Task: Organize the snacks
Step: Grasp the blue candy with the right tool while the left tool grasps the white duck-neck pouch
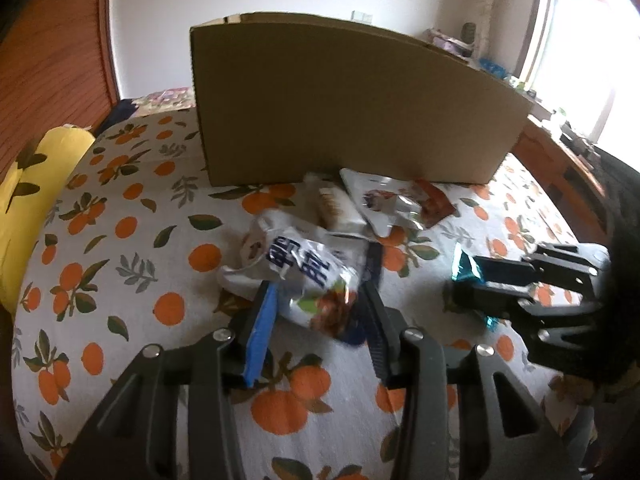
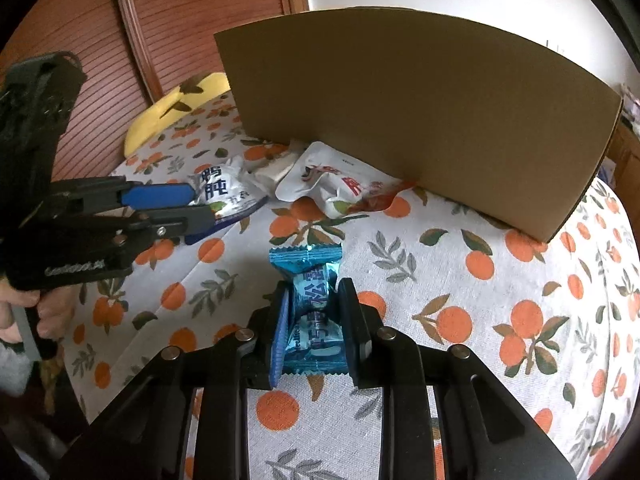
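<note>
My left gripper [image 1: 316, 292] is shut on a white snack bag with blue lettering [image 1: 304, 272], over the orange-print bedspread [image 1: 120, 264]. It also shows in the right wrist view [image 2: 196, 204], with that bag [image 2: 224, 192] in its jaws. My right gripper [image 2: 314, 300] is shut on a blue foil snack packet [image 2: 314, 304]; in the left wrist view it [image 1: 460, 284] holds the teal packet [image 1: 466, 268] at the right. A large cardboard box [image 1: 352, 100] stands behind the snacks; its inside is hidden.
Loose snacks lie at the box's foot: a white bag [image 1: 380, 204], a small pale packet [image 1: 336, 208] and a red packet [image 1: 434, 200]. A yellow pillow [image 1: 36, 184] lies at the left. A wooden wardrobe [image 2: 180, 28] and a window-side desk [image 1: 568, 148] border the bed.
</note>
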Demonstrator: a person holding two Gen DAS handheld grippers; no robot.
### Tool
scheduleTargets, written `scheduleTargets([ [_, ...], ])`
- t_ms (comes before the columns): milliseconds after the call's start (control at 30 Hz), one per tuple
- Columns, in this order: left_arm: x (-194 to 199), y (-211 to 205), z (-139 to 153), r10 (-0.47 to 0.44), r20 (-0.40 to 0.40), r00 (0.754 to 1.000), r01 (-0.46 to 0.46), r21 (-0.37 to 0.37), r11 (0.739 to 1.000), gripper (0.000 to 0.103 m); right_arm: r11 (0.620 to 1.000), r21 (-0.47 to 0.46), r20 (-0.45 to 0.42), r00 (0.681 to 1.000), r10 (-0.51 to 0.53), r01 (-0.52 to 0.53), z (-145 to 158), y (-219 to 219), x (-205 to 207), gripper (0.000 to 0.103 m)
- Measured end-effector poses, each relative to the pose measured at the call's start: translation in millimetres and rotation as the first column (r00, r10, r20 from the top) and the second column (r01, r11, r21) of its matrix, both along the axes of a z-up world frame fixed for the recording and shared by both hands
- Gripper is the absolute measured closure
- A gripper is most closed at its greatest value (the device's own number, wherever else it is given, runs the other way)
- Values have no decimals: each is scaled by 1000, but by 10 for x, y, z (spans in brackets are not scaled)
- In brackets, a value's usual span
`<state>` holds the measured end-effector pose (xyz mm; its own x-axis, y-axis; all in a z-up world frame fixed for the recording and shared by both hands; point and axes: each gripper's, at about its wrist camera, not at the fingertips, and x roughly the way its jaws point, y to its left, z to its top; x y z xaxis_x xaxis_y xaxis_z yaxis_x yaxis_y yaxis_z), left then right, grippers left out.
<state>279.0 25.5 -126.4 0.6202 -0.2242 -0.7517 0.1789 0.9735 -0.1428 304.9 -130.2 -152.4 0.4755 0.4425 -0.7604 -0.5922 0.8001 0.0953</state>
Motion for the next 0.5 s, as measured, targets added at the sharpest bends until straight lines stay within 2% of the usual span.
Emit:
scheduleTargets([
  [167, 89, 65, 27, 42, 0, 999, -42, 9, 999, 59, 1000, 20, -11, 1000, 0, 0, -4, -9, 9, 81],
  [500, 296, 47, 2, 50, -43, 998, -48, 36, 998, 56, 998, 56, -33, 999, -1, 2, 16, -82, 28, 81],
])
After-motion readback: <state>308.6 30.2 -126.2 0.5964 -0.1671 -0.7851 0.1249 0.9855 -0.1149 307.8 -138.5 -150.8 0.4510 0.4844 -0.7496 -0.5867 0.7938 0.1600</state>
